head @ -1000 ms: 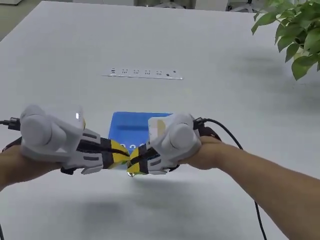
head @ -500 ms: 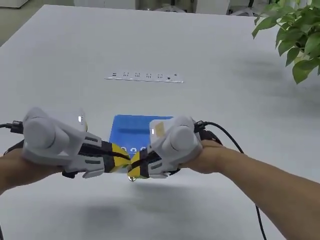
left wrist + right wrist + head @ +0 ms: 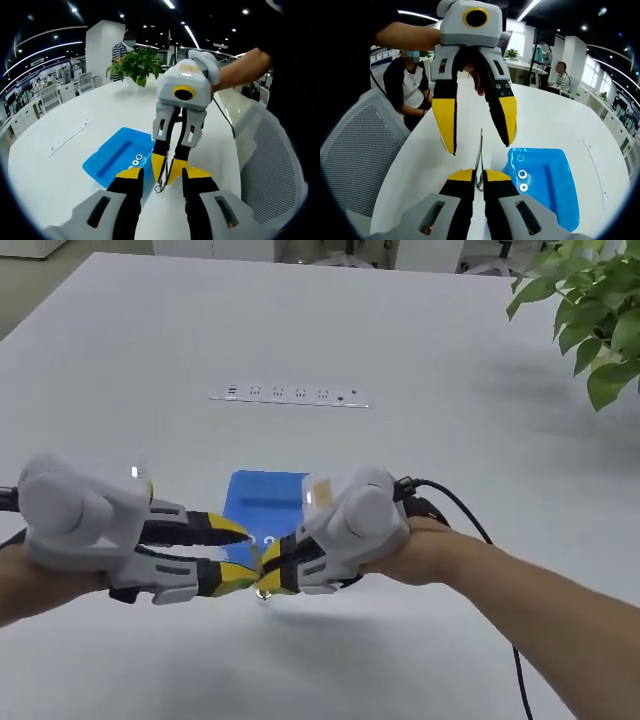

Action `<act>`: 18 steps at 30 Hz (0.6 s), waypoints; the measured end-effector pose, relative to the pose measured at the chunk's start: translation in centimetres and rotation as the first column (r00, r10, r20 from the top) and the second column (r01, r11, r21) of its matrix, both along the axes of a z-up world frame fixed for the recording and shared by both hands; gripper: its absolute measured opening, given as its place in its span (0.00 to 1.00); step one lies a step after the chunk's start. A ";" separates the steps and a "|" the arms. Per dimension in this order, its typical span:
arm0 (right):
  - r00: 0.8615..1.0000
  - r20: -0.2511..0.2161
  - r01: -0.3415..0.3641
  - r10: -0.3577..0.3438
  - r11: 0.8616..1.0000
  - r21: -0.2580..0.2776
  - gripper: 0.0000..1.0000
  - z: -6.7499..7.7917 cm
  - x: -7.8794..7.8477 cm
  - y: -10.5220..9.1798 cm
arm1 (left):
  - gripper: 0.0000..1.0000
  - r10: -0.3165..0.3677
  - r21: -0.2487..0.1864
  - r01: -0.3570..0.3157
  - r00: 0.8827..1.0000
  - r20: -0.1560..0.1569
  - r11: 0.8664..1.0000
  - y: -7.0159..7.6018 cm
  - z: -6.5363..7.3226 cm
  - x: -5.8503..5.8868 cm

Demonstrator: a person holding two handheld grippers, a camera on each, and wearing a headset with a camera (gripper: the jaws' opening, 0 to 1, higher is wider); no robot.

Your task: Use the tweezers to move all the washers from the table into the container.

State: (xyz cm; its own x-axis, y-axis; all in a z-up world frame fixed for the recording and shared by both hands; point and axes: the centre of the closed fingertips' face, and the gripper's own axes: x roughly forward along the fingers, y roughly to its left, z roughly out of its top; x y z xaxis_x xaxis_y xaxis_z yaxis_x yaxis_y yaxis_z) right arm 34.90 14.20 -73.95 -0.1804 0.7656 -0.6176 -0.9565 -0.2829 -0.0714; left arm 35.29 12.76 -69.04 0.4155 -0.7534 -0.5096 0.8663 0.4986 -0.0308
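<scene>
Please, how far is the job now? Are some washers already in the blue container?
Done: a few washers lie in the blue container. In hand: the right claw is shut on the tweezers, and the open left claw faces it. Left: I cannot tell whether any washers are on the table, since the claws hide the part near the container.

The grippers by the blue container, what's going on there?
A person holds a gripper in each hand over a white table, tips facing each other. The right gripper is shut on the tweezers; the left gripper is open just in front of it. A few washers already lie in the blue container beside them.
</scene>
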 end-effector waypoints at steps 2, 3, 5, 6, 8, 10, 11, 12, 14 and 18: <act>1.000 0.001 0.000 0.000 1.000 0.001 0.07 0.3 0.1 0.0 | 0.44 0.010 -0.006 -0.010 1.000 -0.006 1.000 0.2 -0.1 -0.2; 1.000 0.000 0.000 0.000 1.000 0.002 0.07 0.5 0.1 0.0 | 0.47 0.014 -0.007 -0.014 1.000 -0.009 1.000 0.3 -0.2 -0.3; 1.000 0.003 -0.003 0.003 1.000 0.003 0.07 0.7 0.2 0.0 | 0.51 0.020 -0.015 -0.021 1.000 -0.016 1.000 0.4 -0.2 -0.5; 1.000 0.001 -0.004 0.004 1.000 0.003 0.07 0.9 0.1 0.0 | 0.55 0.025 -0.018 -0.025 1.000 -0.018 1.000 0.4 -0.3 -0.6; 1.000 0.001 -0.012 0.012 1.000 0.001 0.07 1.1 0.1 -0.1 | 0.59 0.035 -0.019 -0.036 0.999 -0.014 0.999 0.5 -0.3 -0.7; 1.000 0.004 -0.017 0.017 1.000 0.003 0.07 1.4 0.2 -0.1 | 0.64 0.048 -0.030 -0.048 0.999 -0.005 0.998 0.6 -0.2 -0.7; 1.000 0.002 -0.018 0.018 1.000 0.007 0.07 1.7 0.3 -0.1 | 0.66 0.055 -0.037 -0.055 0.998 -0.004 0.998 0.7 0.0 -0.8; 1.000 0.004 -0.018 0.018 1.000 0.008 0.07 1.9 0.4 -0.1 | 0.69 0.059 -0.042 -0.059 0.998 -0.003 0.997 0.7 0.0 -0.8; 1.000 0.006 -0.019 0.019 1.000 0.012 0.07 2.3 0.6 -0.1 | 0.71 0.065 -0.046 -0.065 0.998 -0.002 0.997 0.7 0.1 -0.9; 1.000 0.001 -0.019 0.019 1.000 0.021 0.07 3.1 1.1 -0.2 | 0.76 0.080 -0.059 -0.080 0.997 -0.005 0.995 0.8 0.2 -1.1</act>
